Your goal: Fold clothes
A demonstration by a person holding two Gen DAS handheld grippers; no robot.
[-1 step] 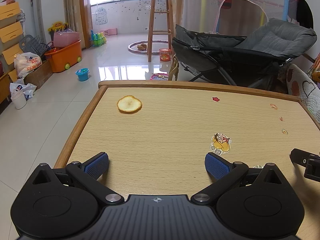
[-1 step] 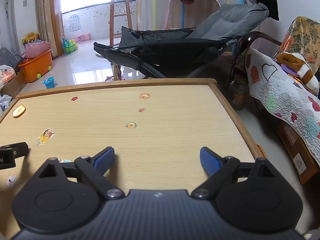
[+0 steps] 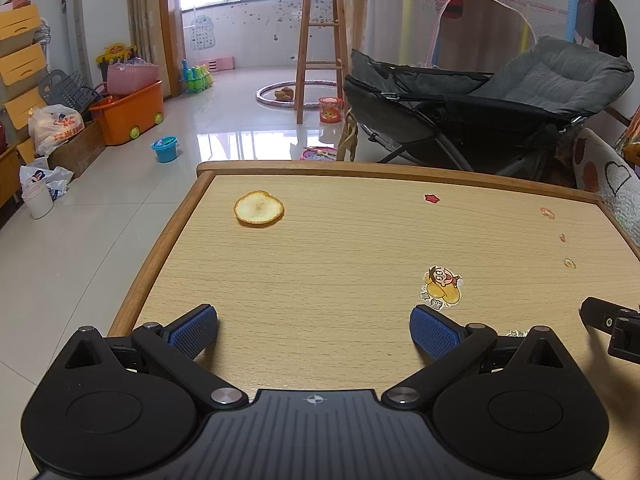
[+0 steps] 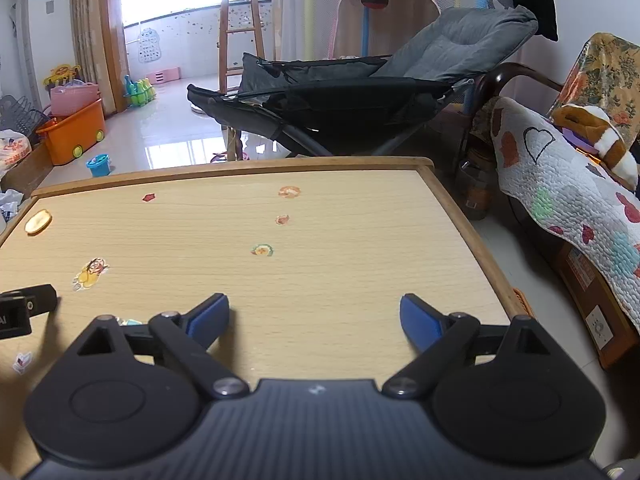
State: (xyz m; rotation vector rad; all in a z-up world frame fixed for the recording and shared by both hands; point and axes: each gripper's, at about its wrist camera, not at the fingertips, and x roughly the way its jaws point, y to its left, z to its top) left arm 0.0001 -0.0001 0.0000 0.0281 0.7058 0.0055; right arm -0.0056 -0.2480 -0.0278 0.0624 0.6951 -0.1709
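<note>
No garment shows in either view. My left gripper [image 3: 314,330] is open and empty, with its blue pads [image 3: 194,330] spread wide just above the near part of the wooden table [image 3: 320,248]. My right gripper [image 4: 314,320] is also open and empty, low over the same table [image 4: 360,240]. Each gripper's tip shows at the edge of the other's view: the right one on the right of the left wrist view [image 3: 612,326], the left one on the left of the right wrist view [image 4: 24,308].
An orange peel disc [image 3: 259,208] lies near the table's far left, with several stickers, one a cartoon figure [image 3: 441,286]. A grey reclining chair [image 3: 500,100] stands beyond the far edge. A quilt-draped chair [image 4: 568,184] is to the right. Toys and an orange bin [image 3: 128,114] sit on the floor to the left.
</note>
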